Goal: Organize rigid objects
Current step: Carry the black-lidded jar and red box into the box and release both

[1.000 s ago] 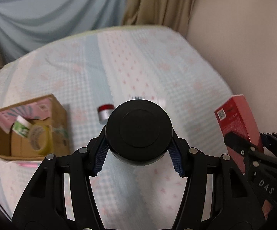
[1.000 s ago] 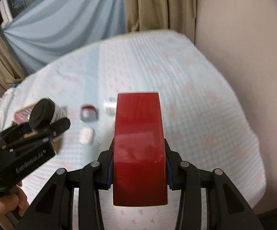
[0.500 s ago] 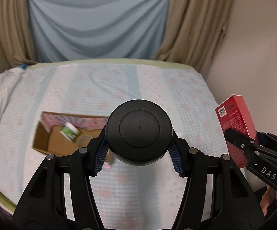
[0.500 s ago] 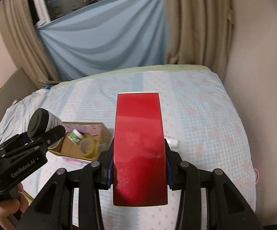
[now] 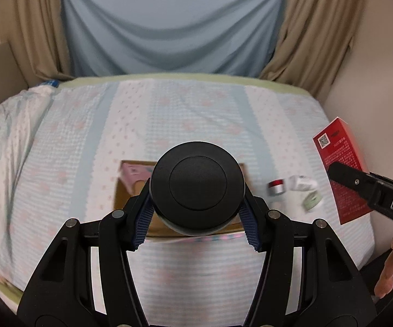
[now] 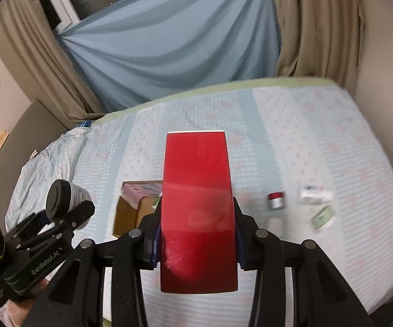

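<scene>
My left gripper (image 5: 197,223) is shut on a black-lidded jar (image 5: 197,187), held above the bed in front of the open cardboard box (image 5: 120,193). The jar also shows in the right wrist view (image 6: 65,200), at the left. My right gripper (image 6: 196,241) is shut on a red box (image 6: 197,218), held upright above the bed; the red box also shows in the left wrist view (image 5: 339,171). The cardboard box (image 6: 127,212) holds a pink pack (image 6: 139,190) and lies on the bed behind both held objects.
A small red-capped jar (image 5: 276,186), a white packet (image 5: 302,183) and a green-white sachet (image 5: 313,200) lie on the bed right of the box. The checked bedspread (image 5: 185,114) runs back to curtains (image 5: 169,21). A wall (image 6: 381,54) is at the right.
Both grippers have swung left and tilted up, so the cardboard box now sits centred behind the held objects and the small items show at the right. Both grips are unchanged.
</scene>
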A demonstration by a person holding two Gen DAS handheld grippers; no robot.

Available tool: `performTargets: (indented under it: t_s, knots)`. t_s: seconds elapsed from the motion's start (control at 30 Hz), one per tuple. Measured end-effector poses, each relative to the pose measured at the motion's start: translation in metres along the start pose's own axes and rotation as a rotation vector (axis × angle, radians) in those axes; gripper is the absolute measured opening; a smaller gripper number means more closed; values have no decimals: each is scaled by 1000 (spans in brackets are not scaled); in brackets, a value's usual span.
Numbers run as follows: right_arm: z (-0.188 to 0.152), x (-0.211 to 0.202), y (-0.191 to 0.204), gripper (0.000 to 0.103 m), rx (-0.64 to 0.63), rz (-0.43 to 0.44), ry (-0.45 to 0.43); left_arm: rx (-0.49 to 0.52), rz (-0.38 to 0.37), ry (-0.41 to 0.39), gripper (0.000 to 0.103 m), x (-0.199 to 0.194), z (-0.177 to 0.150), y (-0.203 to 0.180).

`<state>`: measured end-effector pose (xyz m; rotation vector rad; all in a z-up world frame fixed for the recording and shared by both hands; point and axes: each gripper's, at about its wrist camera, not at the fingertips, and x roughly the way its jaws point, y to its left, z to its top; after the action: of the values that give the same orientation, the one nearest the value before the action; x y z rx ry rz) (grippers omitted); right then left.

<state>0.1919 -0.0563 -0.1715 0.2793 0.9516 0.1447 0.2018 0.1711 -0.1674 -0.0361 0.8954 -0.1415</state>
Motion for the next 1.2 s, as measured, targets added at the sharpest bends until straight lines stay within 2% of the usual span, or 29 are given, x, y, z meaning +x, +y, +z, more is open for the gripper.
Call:
performTargets:
  t_s: [0.13, 0.3, 0.73, 0.93, 1.2]
  knots:
    - [-3, 44, 25, 38, 72, -5, 55, 31, -18, 62, 53, 33, 4, 47]
    - [-8, 102, 43, 38, 132, -18, 146, 38, -35, 138, 53, 82, 3, 82]
    - [-35, 239, 39, 38, 217, -47, 386, 39, -54, 366, 53, 218, -30, 103]
    - [-49, 270, 27, 38, 256, -65, 449, 71, -55, 449, 53, 255, -48, 100]
    - [-42, 280, 22, 38, 279, -53, 462, 155, -41, 463, 54, 262, -46, 89]
